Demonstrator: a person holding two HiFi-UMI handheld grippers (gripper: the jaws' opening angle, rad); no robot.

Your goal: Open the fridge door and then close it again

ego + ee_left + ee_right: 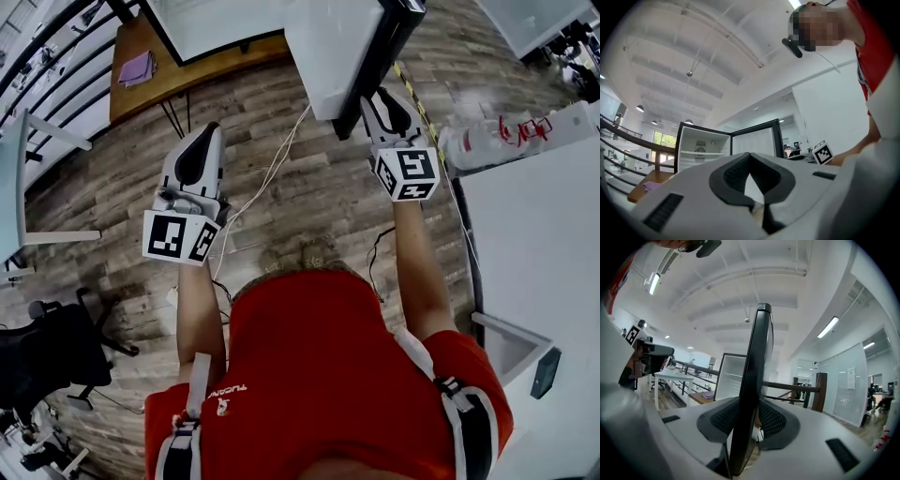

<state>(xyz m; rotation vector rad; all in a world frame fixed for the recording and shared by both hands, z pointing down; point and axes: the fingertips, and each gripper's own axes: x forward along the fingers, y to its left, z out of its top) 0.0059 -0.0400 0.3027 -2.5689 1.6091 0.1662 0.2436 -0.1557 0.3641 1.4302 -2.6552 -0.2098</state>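
Head view: your right gripper (390, 105) meets the open fridge door (328, 47) at its free edge, for leverage. Left gripper view: your left gripper (750, 164) is closed, empty, held clear. Right gripper view: its pads (771, 420) clamp that door edge.

Fridge (211, 23) cut by head view's top edge, fridge door (333, 47) too

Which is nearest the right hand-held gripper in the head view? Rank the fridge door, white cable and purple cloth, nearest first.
1. Fridge door, its edge between the jaws.
2. White cable, on the floor to the left.
3. Purple cloth, on the wooden desk, far left.
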